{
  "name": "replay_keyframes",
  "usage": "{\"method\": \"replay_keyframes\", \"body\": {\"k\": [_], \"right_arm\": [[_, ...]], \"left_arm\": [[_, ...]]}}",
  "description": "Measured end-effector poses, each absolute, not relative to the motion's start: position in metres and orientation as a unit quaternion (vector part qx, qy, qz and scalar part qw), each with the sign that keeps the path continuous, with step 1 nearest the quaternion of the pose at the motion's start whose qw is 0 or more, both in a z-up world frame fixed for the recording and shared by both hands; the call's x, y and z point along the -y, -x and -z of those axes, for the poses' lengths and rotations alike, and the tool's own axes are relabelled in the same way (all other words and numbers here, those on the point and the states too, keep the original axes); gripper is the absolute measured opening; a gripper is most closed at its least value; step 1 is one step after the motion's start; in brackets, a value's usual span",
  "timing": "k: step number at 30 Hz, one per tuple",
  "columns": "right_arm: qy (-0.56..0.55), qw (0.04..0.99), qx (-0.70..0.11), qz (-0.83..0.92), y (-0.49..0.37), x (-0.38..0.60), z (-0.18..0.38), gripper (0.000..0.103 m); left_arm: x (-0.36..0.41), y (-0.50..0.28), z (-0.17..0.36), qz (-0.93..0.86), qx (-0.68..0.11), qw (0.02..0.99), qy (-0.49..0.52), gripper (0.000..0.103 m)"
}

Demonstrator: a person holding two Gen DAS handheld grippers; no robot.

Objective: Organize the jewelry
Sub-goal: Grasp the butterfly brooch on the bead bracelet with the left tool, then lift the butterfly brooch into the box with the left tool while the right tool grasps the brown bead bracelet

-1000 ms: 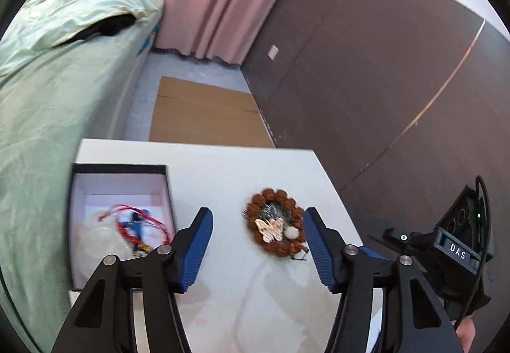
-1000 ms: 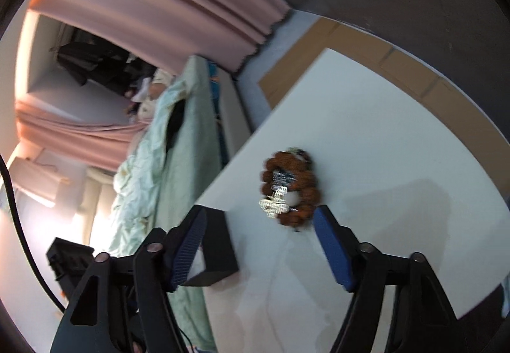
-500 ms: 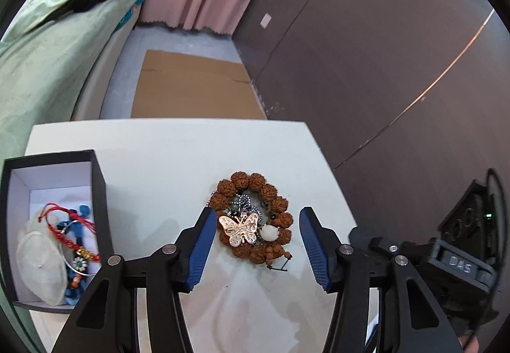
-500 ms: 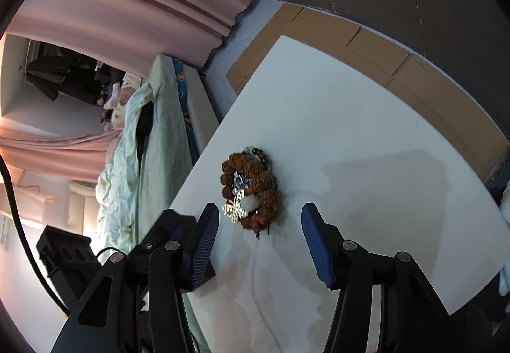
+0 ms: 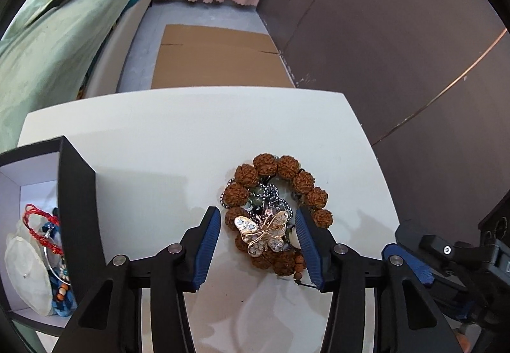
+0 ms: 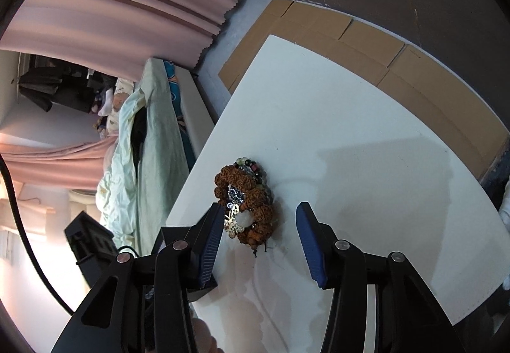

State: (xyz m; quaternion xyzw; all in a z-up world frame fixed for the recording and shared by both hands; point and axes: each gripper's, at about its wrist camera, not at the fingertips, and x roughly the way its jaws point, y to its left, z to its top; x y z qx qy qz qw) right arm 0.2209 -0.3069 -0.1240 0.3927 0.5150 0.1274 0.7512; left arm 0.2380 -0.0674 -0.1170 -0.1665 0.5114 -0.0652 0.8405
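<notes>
Since a second ago the left claw (image 5: pixel 257 225) has come forward and down over the jewelry pile, and its fingers have narrowed around it; the black jewelry box (image 5: pixel 76 203) has slid out to the left edge of that view. The left claw's blue pads (image 5: pixel 207 244) now stand spread on either side of the butterfly brooch (image 5: pixel 263 233), close to it but not pressing it. The brooch lies on top of a brown bead bracelet (image 5: pixel 280 190), with a silver chain (image 5: pixel 274 197) and a white stone tangled inside the ring, all on the white table (image 5: pixel 159 136). The right claw (image 6: pixel 258 225) is spread wider, with the same pile (image 6: pixel 247 203) near its left pad and well apart from the right one. Inside the box lies a red cord bracelet (image 5: pixel 40 227).
</notes>
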Motion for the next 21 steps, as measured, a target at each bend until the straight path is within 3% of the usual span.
{"method": "replay_keyframes", "body": {"k": [4, 6, 9, 21], "right_arm": [[-0.397, 0.746, -0.518, -0.129, -0.221, 0.307, 0.126, 0.049], [-0.399, 0.744, -0.52, -0.13, -0.222, 0.307, 0.128, 0.049], [-0.392, 0.745, -0.524, -0.13, -0.222, 0.305, 0.129, 0.049], [-0.342, 0.756, -0.542, -0.133, -0.239, 0.28, 0.134, 0.049]], "left_arm": [[0.07, -0.239, 0.125, 0.061, -0.514, 0.839, 0.165, 0.049], [0.071, -0.24, 0.127, 0.06, -0.51, 0.842, 0.164, 0.039], [0.069, -0.239, 0.126, 0.064, -0.502, 0.846, 0.166, 0.033], [0.055, -0.232, 0.107, 0.087, -0.487, 0.846, 0.198, 0.032]]}}
